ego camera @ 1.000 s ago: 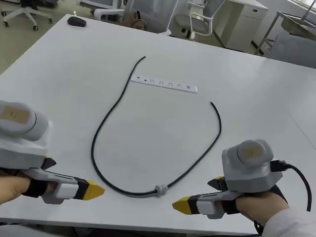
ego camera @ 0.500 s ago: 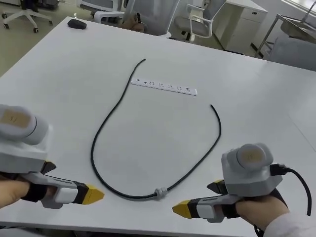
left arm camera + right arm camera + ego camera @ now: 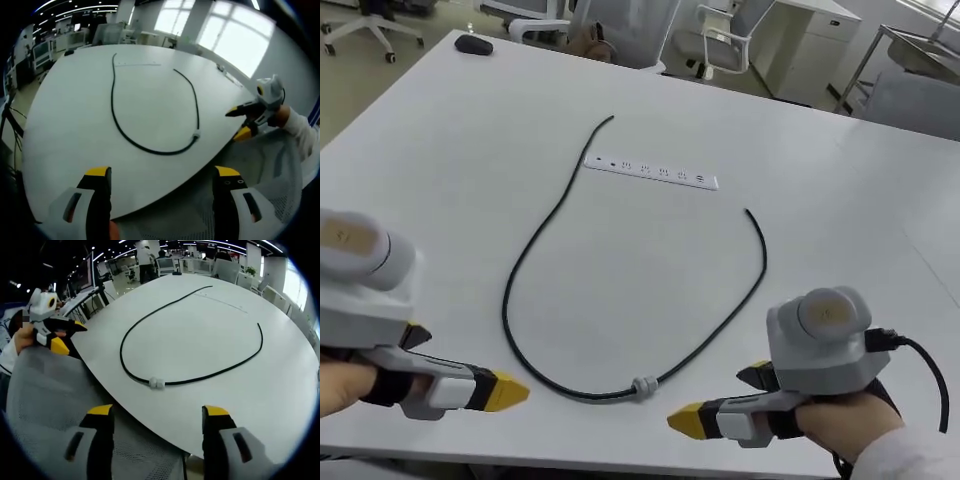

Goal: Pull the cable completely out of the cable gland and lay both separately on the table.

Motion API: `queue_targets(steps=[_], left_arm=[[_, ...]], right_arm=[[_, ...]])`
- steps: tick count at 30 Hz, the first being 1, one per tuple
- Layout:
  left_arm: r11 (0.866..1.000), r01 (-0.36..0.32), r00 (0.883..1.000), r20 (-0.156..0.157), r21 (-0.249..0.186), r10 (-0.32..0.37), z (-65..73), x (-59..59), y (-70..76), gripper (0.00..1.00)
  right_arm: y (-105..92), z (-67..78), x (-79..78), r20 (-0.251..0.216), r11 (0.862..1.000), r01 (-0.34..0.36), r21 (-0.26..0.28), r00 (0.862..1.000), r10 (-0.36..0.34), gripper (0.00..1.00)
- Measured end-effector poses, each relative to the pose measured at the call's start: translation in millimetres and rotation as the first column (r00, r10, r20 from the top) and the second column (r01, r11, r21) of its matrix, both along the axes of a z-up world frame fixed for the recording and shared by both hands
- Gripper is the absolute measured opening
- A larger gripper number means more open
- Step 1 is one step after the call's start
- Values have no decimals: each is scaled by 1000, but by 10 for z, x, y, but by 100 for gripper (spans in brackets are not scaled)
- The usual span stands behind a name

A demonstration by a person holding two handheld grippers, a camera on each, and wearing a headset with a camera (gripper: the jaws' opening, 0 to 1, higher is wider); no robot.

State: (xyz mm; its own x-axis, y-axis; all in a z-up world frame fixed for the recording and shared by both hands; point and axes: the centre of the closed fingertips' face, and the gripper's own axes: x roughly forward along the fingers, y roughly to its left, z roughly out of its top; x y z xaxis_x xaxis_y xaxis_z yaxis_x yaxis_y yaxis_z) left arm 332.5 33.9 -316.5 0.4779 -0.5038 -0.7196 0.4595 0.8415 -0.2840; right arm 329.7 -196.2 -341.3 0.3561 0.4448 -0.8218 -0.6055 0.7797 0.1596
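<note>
A long black cable [image 3: 525, 255] lies in an open loop on the white table [image 3: 410, 170]. A small grey cable gland [image 3: 643, 386] sits threaded on it at the near bottom of the loop, also seen as the gland [image 3: 196, 135] and the gland [image 3: 156, 383]. My left gripper [image 3: 465, 362] hovers at the near left edge, open and holding nothing, well left of the gland. At the near right edge my right gripper [image 3: 720, 397] is open too, just right of the gland. The left gripper [image 3: 162, 172] and right gripper [image 3: 158, 410] jaws stand wide apart.
A white power strip [image 3: 650, 170] lies inside the top of the loop. A black mouse [image 3: 473, 44] rests at the far left corner. Office chairs [image 3: 725, 40] stand beyond the far edge. Grey mesh [image 3: 45, 405] lies below the near table edge.
</note>
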Motion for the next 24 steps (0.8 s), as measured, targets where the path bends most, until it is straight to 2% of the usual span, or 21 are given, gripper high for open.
queue_targets(steps=[11,24], left_arm=[[1000,-2,1000,4,-4,2,9,8,4,84],[1000,10,1000,-12,0,-10,-23,-28,-18,84]], right_arm=[[-4,-3,-2,-2,1000,2,-2,1000,-2,75],[-8,-4,-9,-5,1000,10,2,1000,-10,75]])
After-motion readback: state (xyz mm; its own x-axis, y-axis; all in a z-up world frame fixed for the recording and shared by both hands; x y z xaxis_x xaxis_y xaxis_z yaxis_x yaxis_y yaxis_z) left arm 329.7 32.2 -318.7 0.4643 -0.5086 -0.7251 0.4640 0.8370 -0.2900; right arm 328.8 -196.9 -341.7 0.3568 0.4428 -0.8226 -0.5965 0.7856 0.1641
